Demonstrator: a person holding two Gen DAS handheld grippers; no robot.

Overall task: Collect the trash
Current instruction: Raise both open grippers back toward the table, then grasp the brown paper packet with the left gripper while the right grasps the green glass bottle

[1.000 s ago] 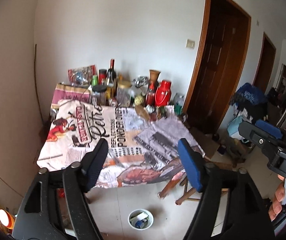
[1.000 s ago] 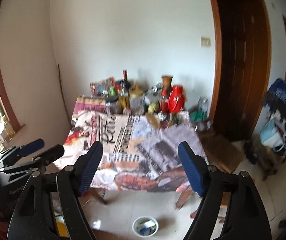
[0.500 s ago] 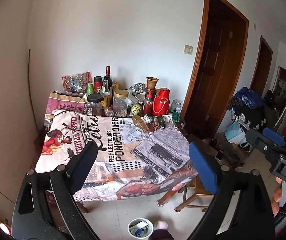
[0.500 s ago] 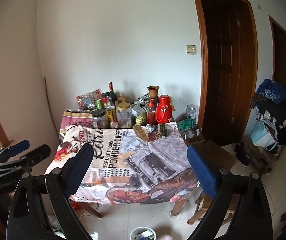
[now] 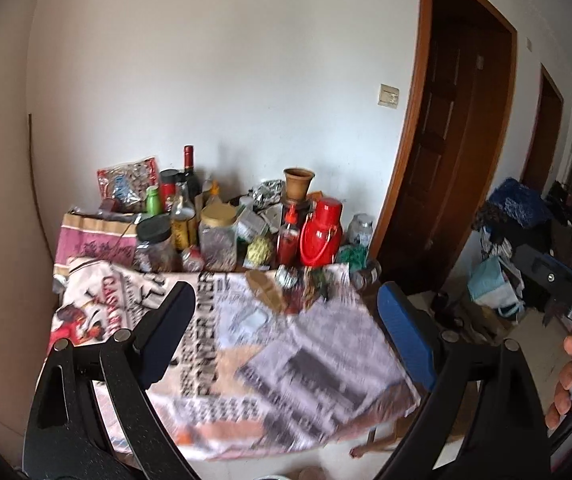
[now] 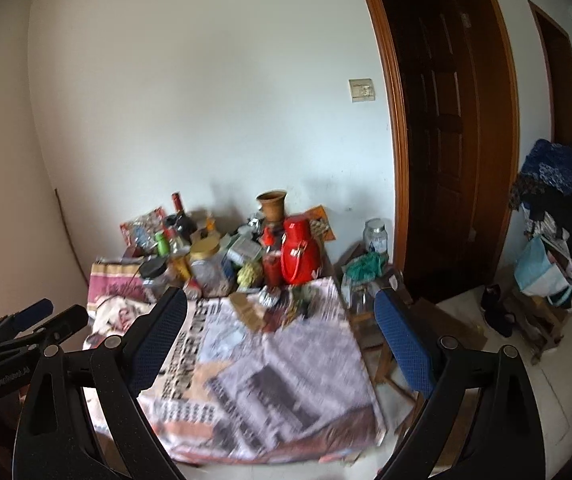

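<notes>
Both claws spread wide, nothing between the pads: left claw (image 5: pixel 286 332), right claw (image 6: pixel 282 336). Pointed at the desk (image 5: pixel 270 384) mid-frame. Crumpled brown trash (image 5: pixel 266 296) lying near the red thermos (image 5: pixel 321 232), centre frame.

The surface (image 5: pixel 293 392) is draped in a matt printed cloth, newspaper-patterned and softly creased. At its far end stands a glossy red plastic flask (image 5: pixel 321 232), a clear jar with a shiny gold lid (image 5: pixel 218 236), a dark glass bottle (image 5: pixel 190 178) and an unglazed clay-looking vase (image 5: pixel 298 182) — rough and dull. Crumpled foil (image 5: pixel 266 194) glints behind. The door frame (image 6: pixel 395 128) is smooth varnished wood. Each gripper — left gripper (image 5: pixel 286 344), right gripper (image 6: pixel 282 346) — has matt black plastic arms and finely textured blue pads (image 6: pixel 405 344).
</notes>
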